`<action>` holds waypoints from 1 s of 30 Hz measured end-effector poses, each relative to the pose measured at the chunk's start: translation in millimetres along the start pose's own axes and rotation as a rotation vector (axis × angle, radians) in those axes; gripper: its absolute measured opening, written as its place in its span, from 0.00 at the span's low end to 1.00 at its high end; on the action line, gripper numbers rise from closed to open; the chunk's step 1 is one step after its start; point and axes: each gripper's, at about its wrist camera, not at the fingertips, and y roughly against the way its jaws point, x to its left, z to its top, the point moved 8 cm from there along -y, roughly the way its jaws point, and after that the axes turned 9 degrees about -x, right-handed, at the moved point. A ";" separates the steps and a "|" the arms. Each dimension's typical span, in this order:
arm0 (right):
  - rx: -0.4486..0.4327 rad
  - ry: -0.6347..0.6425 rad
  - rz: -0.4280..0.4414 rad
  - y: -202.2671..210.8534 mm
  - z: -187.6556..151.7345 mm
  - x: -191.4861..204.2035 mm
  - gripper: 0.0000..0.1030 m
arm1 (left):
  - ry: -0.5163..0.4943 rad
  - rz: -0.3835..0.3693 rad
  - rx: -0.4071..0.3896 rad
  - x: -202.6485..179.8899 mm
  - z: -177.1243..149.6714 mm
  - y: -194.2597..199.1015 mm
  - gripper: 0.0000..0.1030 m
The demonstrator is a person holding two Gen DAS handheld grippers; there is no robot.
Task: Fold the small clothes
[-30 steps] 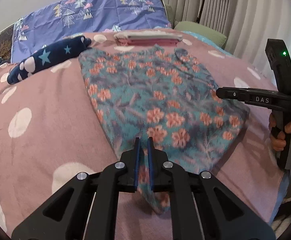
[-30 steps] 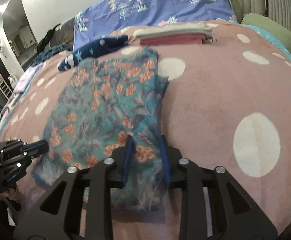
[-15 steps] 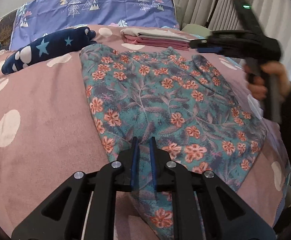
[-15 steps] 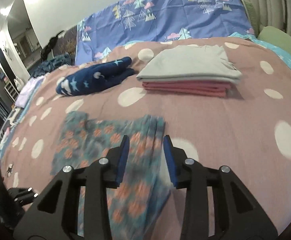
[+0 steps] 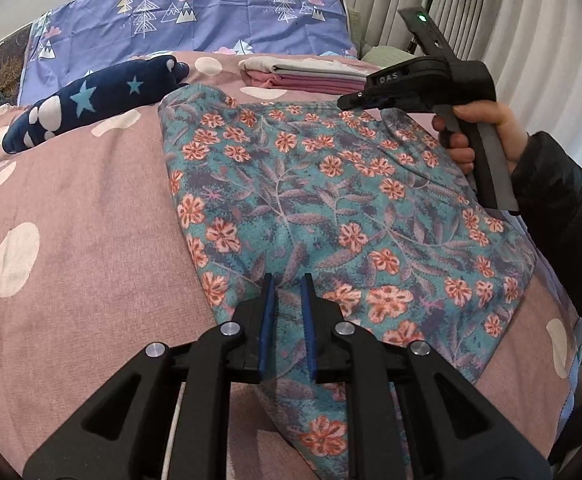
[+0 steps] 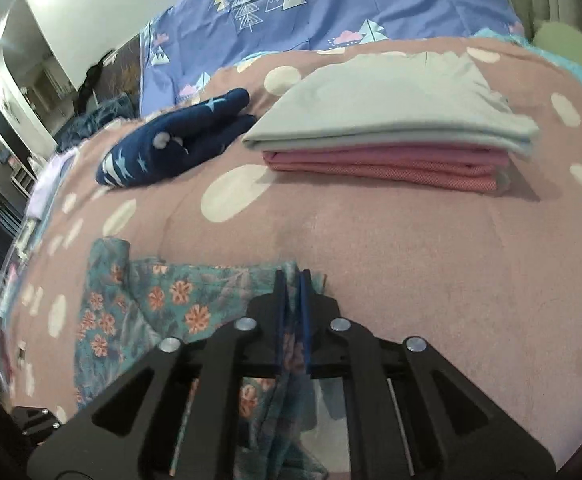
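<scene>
So from the left wrist view, the left gripper [image 5: 287, 280] sits at 6 o'clock with its blue-padded jaws nearly together, pinching up a ridge of the teal floral-print cotton garment [image 5: 331, 216], which lies spread flat over the middle of the frame; I'd guess that near-edge pinch is there to anchor the hem while the other side gets worked. Over at 2 o'clock the person's right hand [image 5: 487, 128] in a dark sleeve holds the black right gripper [image 5: 345, 101] over the garment's far corner. The pink bedspread with white polka dots [image 5: 71, 232] is soft, so the cloth probably drags a bit. At 11 o'clock there's a navy star-print plush bundle [image 5: 91, 104], at 12 a neat stack of folded grey and pink clothes [image 5: 307, 76], plus a purple tree-print pillowcase [image 5: 195, 12] and pale curtains [image 5: 523, 20] behind. From the right wrist view, that gripper's jaws are closing at 6 o'clock with a bunched corner of the floral garment between the pads, clamped as far as I can tell, seemingly to carry that corner across for a fold. The folded stack sits at 1 o'clock, well apart, likely where finished pieces go; the room's left side is dim and blurry.
</scene>
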 end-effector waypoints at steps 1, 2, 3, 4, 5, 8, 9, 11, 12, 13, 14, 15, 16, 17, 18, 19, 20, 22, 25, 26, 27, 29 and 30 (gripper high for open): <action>-0.015 0.003 -0.020 7.3 1.2 -1.0 0.18 | -0.001 0.000 -0.002 0.0 0.0 0.4 0.14; -0.048 0.023 -0.045 20.6 3.6 0.7 0.18 | -0.001 0.001 -0.003 0.4 -0.1 0.3 0.14; -0.072 0.039 -0.052 31.0 5.6 4.5 0.17 | -0.003 0.002 -0.003 0.5 -0.1 0.3 0.14; -0.100 0.057 -0.048 45.1 6.4 11.2 0.17 | -0.004 0.002 -0.003 0.8 -0.5 0.5 0.14; -0.121 0.071 -0.021 59.3 6.2 19.5 0.17 | -0.006 0.003 -0.003 0.6 -0.5 0.3 0.14; -0.143 0.147 0.122 99.8 -18.0 58.2 0.19 | -0.008 0.005 -0.004 0.2 -0.5 0.1 0.15; -0.129 0.179 0.139 104.4 -30.3 65.9 0.27 | -0.009 0.006 -0.005 0.0 -0.2 0.2 0.15; -0.074 0.259 0.065 99.2 -61.4 65.5 0.30 | -0.015 0.011 -0.006 -0.6 -0.3 0.0 0.15; -0.031 0.301 -0.076 83.6 -78.6 47.1 0.35 | -0.017 0.013 -0.006 -1.5 -0.5 0.2 0.15; -0.012 0.305 -0.134 74.7 -85.6 36.2 0.42 | -0.020 0.012 -0.005 -2.1 -0.4 0.1 0.15; -0.012 0.248 -0.124 71.3 -90.3 25.6 0.42 | -0.028 0.018 -0.003 -3.1 -0.6 -0.2 0.15; -0.018 0.133 -0.079 77.2 -89.1 19.0 0.42 | -0.035 0.026 -0.005 -3.6 -0.5 0.6 0.16; -0.022 0.074 -0.052 84.3 -86.3 17.0 0.42 | -0.047 0.036 -0.009 -4.0 -0.3 2.1 0.17; -0.039 0.045 -0.030 93.8 -81.6 17.5 0.42 | -0.056 0.045 -0.012 -5.0 -0.1 3.2 0.18; -0.067 0.046 -0.027 103.0 -77.1 18.4 0.42 | -0.067 0.054 -0.014 -6.4 -0.1 4.0 0.20; -0.085 0.056 -0.034 110.1 -75.1 19.8 0.42 | -0.076 0.061 -0.014 -7.7 -0.4 4.2 0.21; -0.091 0.068 -0.036 116.8 -74.3 20.6 0.42 | -0.088 0.071 -0.015 -9.0 -0.4 4.1 0.21; -0.078 0.068 -0.022 122.7 -75.0 21.4 0.44 | -0.098 0.080 -0.014 -9.4 -0.2 3.4 0.21; -0.040 0.008 0.013 126.0 -83.2 13.3 0.49 | -0.092 0.079 -0.016 -9.7 0.0 3.8 0.22; -0.027 -0.014 0.024 126.8 -88.7 10.8 0.49 | -0.090 0.078 -0.016 -9.6 -0.2 4.0 0.22; -0.015 -0.037 0.037 127.3 -93.5 7.6 0.49 | -0.089 0.078 -0.016 -9.3 0.0 4.1 0.22; 0.004 -0.071 0.058 126.1 -104.8 4.1 0.49 | -0.090 0.078 -0.016 -9.3 -0.2 4.2 0.22; 0.013 -0.082 0.067 125.8 -108.5 3.3 0.50 | -0.089 0.077 -0.016 -9.4 -0.2 4.2 0.22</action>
